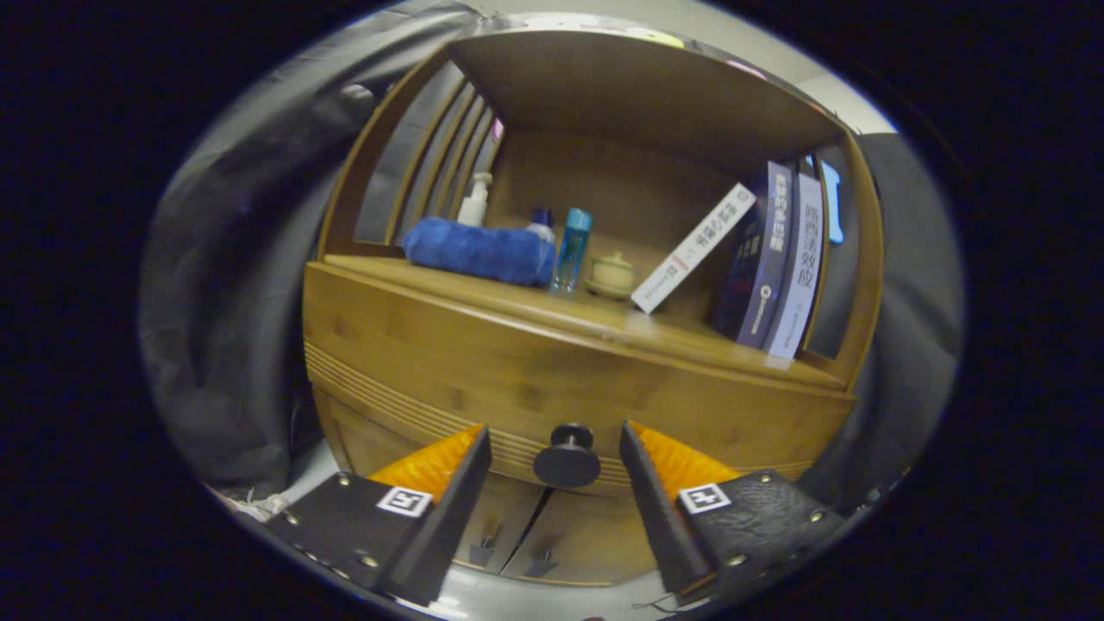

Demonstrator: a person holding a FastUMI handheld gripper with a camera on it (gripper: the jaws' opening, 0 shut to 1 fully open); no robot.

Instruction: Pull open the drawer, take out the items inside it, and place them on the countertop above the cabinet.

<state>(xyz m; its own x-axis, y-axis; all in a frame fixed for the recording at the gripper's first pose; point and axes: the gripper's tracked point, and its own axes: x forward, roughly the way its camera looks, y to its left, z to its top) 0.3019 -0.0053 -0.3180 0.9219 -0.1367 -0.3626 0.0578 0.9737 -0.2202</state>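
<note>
The gripper (555,448) is wide open, holding nothing, with the knob (567,460) between its fingers. The drawer (517,379) looks shut, so next it should squeeze the knob and pull.

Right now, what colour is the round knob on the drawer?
Black. The knob sits between the open tool's fingers, clearest in the gripper view.

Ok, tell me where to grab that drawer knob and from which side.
Grip the round head of the drawer knob, coming straight on at the drawer front. The knob stands out on a short stem, so the fingers can close behind the head from both sides. The tool is open, with the knob already in the gap between its fingers, neither touching it.
</note>
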